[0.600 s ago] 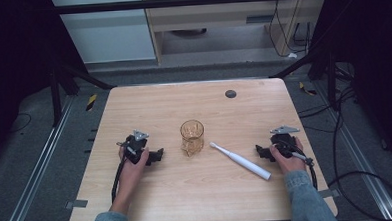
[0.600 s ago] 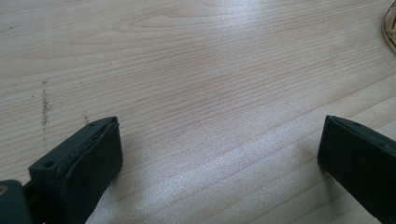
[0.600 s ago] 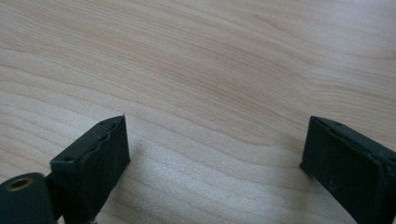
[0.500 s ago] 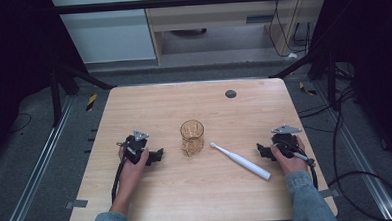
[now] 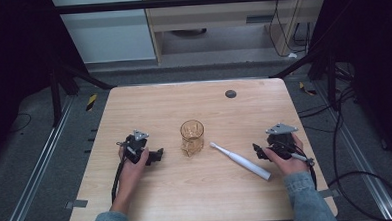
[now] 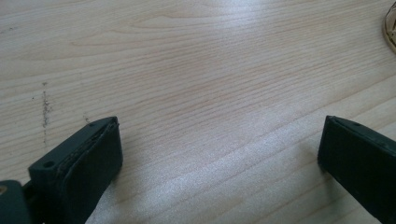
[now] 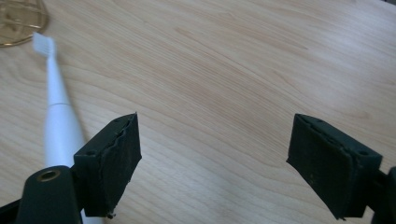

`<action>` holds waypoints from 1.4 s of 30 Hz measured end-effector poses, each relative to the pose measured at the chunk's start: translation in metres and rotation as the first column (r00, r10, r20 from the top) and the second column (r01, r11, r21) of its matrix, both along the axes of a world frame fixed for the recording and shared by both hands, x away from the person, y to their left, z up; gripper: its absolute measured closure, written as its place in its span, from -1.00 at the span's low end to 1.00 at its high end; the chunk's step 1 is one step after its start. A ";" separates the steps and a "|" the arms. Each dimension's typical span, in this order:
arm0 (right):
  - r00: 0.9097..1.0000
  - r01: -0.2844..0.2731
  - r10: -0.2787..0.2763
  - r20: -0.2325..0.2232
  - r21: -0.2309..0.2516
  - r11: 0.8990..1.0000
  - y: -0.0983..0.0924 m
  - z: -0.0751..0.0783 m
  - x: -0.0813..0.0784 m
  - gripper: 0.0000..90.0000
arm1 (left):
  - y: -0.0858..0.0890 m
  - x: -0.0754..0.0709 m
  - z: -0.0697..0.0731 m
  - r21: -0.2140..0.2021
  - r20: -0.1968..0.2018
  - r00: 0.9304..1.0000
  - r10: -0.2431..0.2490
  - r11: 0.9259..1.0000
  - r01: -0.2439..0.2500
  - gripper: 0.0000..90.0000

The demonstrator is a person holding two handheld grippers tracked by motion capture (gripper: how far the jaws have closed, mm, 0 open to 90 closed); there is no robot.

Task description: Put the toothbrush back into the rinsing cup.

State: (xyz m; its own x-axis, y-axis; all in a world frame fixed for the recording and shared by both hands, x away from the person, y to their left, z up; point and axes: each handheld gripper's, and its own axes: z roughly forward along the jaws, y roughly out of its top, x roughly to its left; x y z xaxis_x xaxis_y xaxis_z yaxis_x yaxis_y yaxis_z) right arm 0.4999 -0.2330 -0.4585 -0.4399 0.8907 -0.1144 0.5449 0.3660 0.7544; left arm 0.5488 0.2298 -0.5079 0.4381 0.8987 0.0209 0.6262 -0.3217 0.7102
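Matt pale wood table (image 5: 197,195), glossy amber glass cup (image 5: 192,136), smooth white plastic toothbrush (image 5: 240,161)

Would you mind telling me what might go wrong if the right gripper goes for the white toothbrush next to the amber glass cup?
1. The white electric toothbrush is round and lies flat on the wooden table; it may roll or slip from the open right gripper.
2. Its bristle head lies close to the amber glass cup, so a push along the handle could nudge or tip the cup.
3. The left gripper rests open beside the cup; a careless sweep might knock it.
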 end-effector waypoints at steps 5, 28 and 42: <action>0.999 -0.052 0.052 -0.015 -0.051 0.997 0.019 0.013 -0.005 -0.43 | 0.000 0.002 0.000 0.000 0.000 1.000 0.004 1.000 -0.004 -1.00; 0.939 -0.249 0.208 -0.274 -0.124 0.960 0.056 0.040 0.008 -0.29 | -0.001 0.008 0.000 -0.002 -0.001 1.000 0.009 1.000 -0.009 -1.00; 0.903 -0.307 0.251 -0.348 -0.114 0.945 0.062 0.041 0.019 -0.04 | -0.001 0.009 0.000 -0.002 0.000 1.000 0.011 1.000 -0.011 -1.00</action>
